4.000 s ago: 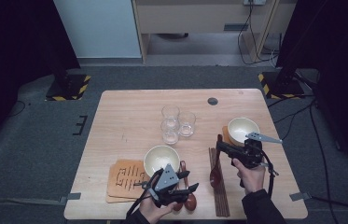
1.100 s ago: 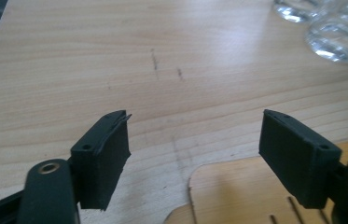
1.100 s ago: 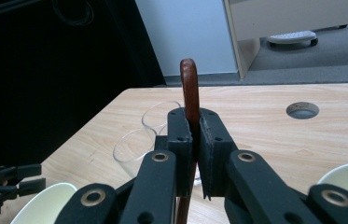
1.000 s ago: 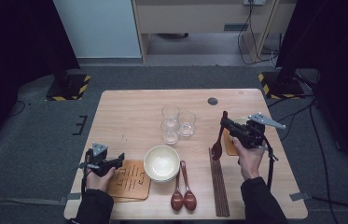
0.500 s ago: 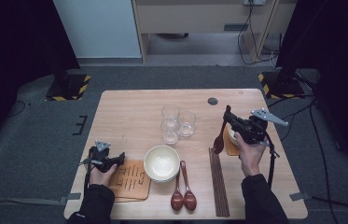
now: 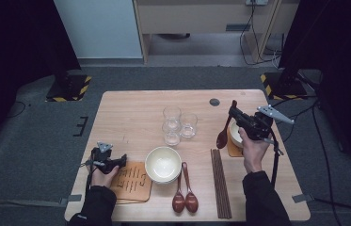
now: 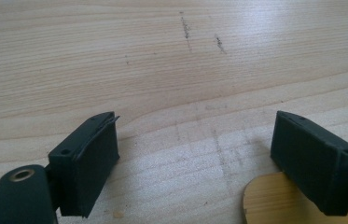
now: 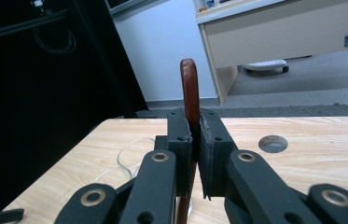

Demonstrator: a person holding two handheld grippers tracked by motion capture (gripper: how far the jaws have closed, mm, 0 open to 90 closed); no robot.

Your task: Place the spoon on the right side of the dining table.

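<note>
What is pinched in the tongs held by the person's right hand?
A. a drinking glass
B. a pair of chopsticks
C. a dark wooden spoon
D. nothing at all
C: the right tongs are clamped on the handle of a dark wooden spoon, whose bowl hangs down above the table in the high view, while its handle end stands up between the jaws in the right gripper view.

A light wooden table [image 6: 131,113] stands on grey carpet floor [image 6: 32,141]. Behind it are a pale blue-white wall panel [image 6: 98,28] and a beige wooden cabinet [image 6: 196,16]. Surroundings are dark.
</note>
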